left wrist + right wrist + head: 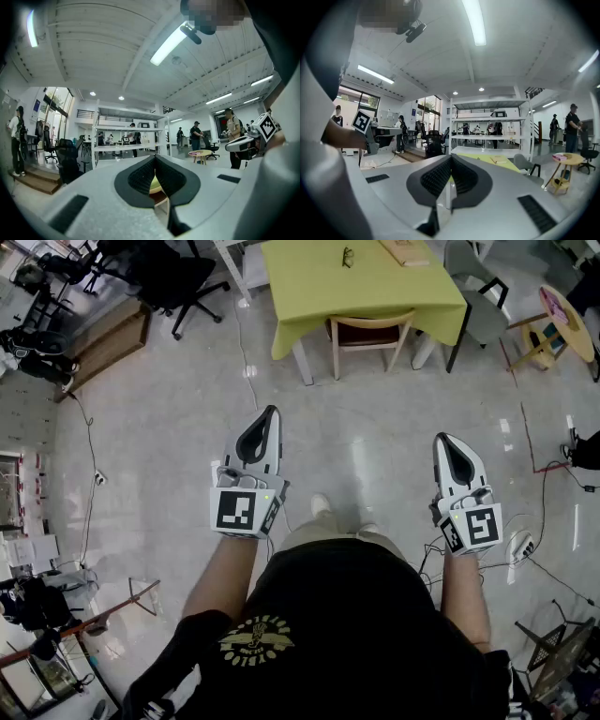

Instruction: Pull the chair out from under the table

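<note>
A wooden chair (368, 337) with a dark seat is tucked under a table covered in a yellow-green cloth (319, 282) at the top of the head view. Both grippers are held in the air well short of it, over the floor. My left gripper (271, 414) is shut with nothing between its jaws; through them the left gripper view shows a sliver of the cloth (156, 184) and the chair (160, 196). My right gripper (443, 442) is shut and empty too. The right gripper view shows the table (490, 161) ahead.
A grey chair (478, 292) stands at the table's right side, a small round wooden table (559, 322) further right. Black office chairs (173, 279) and a wooden platform (108, 343) lie at the upper left. Cables (246, 362) run across the glossy floor. Several people (195, 136) stand in the distance.
</note>
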